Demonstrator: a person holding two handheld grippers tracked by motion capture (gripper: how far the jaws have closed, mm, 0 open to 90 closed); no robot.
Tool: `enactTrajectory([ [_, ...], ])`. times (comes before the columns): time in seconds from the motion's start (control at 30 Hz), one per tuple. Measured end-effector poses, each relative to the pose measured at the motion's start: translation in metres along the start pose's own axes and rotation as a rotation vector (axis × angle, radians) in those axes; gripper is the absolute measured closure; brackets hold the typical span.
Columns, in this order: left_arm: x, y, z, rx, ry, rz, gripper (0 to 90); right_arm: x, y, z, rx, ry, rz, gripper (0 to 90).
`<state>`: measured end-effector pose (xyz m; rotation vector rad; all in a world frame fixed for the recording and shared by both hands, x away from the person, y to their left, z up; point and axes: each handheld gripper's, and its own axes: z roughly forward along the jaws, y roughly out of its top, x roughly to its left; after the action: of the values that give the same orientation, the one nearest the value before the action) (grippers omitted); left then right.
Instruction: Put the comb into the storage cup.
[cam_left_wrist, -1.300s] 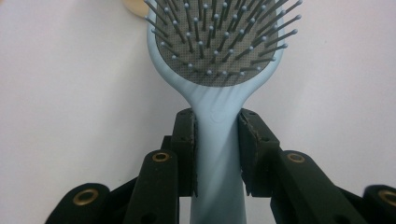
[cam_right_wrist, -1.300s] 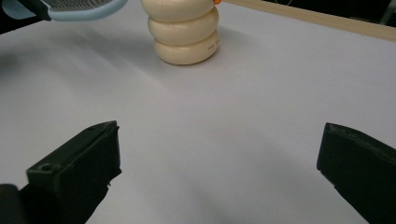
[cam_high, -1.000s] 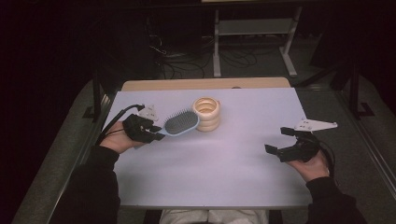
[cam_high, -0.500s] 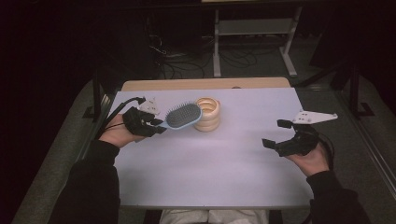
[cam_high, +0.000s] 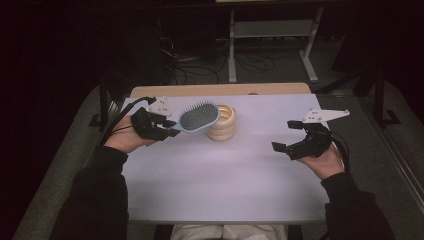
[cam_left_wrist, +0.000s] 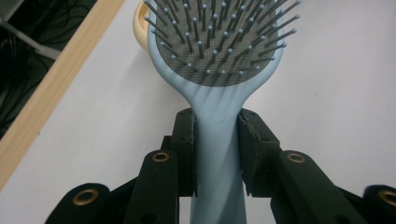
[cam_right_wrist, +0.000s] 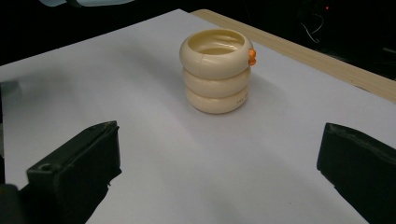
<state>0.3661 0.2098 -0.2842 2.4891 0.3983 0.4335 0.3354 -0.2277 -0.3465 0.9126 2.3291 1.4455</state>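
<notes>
Blue brush (cam_high: 199, 116), left of centre, is pinched by the left gripper (cam_high: 172, 131); right gripper (cam_high: 287, 136) is spread at right.

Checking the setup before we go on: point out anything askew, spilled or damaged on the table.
Nothing stands out. The cream ringed holder stands upright on the white table, nothing spilled. The left tool grips the blue hairbrush squarely by its handle; the right tool is open and empty.
</notes>
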Motion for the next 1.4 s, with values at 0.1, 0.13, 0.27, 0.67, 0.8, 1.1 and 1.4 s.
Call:
enactTrajectory([
  [0.1,-0.001,0.005,-0.002,0.001,0.009,0.015,70.1,0.001,0.004,0.004,0.001,0.005,-0.006,0.0],
  [0.13,-0.002,0.007,-0.003,-0.001,0.013,0.020,70.1,0.001,0.005,0.004,0.003,0.008,-0.008,0.0],
  [0.27,-0.002,0.013,-0.004,-0.013,0.016,0.030,70.1,0.002,0.012,0.007,0.003,0.015,-0.018,0.0],
  [0.67,-0.002,0.029,0.000,-0.024,0.023,0.051,70.2,0.003,0.036,0.016,0.009,0.036,-0.043,0.0],
  [0.8,-0.003,0.032,0.001,-0.037,0.031,0.054,70.1,0.004,0.042,0.020,0.017,0.043,-0.051,0.0],
  [1.1,-0.002,0.038,0.005,-0.048,0.047,0.063,70.1,0.005,0.057,0.029,0.027,0.061,-0.065,0.0],
  [1.4,-0.003,0.044,0.008,-0.122,0.062,0.073,70.1,0.001,0.074,0.035,-0.013,0.104,-0.049,0.0],
])
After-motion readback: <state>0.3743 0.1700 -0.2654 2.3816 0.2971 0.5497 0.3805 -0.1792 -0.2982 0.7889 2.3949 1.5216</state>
